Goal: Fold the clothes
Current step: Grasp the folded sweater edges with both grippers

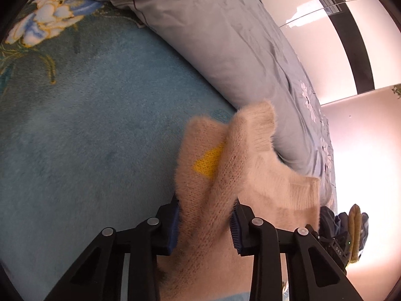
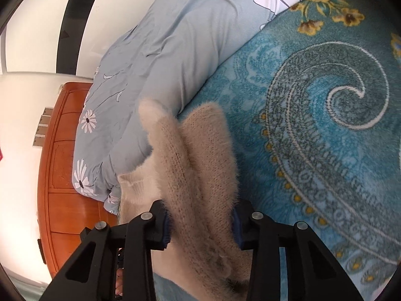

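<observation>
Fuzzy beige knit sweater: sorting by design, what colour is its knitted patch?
Yellow patch on the fuzzy beige knit sweater, clearest in the left wrist view.

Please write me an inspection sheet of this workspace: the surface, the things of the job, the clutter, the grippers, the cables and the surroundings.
Surface: blue patterned blanket on a bed.
Job's things: fuzzy beige sweater with a yellow patch, bunched up and raised off the blanket.
Clutter: pale blue floral duvet heaped along the far side, touching the sweater.
Grippers: left gripper shut on the sweater; right gripper shut on the sweater.
Cables: nothing seen.
Surroundings: white wall with a black stripe; wooden headboard; dark cloth and a tan item at the bed's edge, unclear.
</observation>
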A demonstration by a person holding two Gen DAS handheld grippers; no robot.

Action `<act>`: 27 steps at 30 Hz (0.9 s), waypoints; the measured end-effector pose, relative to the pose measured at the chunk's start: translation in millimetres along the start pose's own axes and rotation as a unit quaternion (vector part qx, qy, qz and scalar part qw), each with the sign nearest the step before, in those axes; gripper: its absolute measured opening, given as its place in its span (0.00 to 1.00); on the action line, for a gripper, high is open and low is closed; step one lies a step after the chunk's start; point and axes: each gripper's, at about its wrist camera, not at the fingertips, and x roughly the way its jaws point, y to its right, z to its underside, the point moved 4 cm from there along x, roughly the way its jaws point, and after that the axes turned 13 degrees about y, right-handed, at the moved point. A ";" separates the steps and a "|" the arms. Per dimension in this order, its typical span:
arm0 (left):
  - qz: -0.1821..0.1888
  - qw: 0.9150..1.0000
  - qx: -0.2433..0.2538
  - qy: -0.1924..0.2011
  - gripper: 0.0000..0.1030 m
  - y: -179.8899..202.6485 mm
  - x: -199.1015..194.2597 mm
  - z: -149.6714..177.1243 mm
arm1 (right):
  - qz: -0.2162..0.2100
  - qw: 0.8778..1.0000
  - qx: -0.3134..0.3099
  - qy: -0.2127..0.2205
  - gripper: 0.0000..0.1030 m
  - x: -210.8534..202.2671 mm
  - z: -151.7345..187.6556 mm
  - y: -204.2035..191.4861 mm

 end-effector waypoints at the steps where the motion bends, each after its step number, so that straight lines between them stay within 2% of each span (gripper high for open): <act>1: 0.001 1.000 0.004 -0.002 0.34 2.8 -8.8 5.2 | -0.003 1.000 -0.005 0.000 0.38 -7.8 1.5 -2.1; 6: 0.019 1.000 0.019 -0.014 0.33 8.9 -58.0 44.1 | -0.021 0.999 -0.024 -0.006 0.37 -51.0 13.0 -6.4; 10: 0.037 0.999 0.028 -0.019 0.33 4.6 -95.5 89.3 | -0.034 0.999 -0.035 -0.005 0.37 -92.2 32.6 -4.1; 15: 0.039 0.998 0.040 -0.032 0.33 -3.8 -111.7 155.3 | -0.021 0.999 -0.031 -0.010 0.37 -125.0 58.5 23.9; 19: 0.008 0.998 0.015 -0.053 0.33 -28.8 -96.8 169.5 | 0.009 0.999 0.017 -0.027 0.37 -121.7 76.2 62.0; 23: 0.008 0.998 -0.020 -0.053 0.33 -21.7 -59.1 141.4 | 0.027 0.999 0.032 -0.029 0.37 -115.1 82.1 79.9; 27: -0.001 0.999 -0.004 -0.049 0.37 -10.8 -41.1 135.6 | 0.040 0.999 0.022 -0.029 0.37 -110.5 84.4 86.0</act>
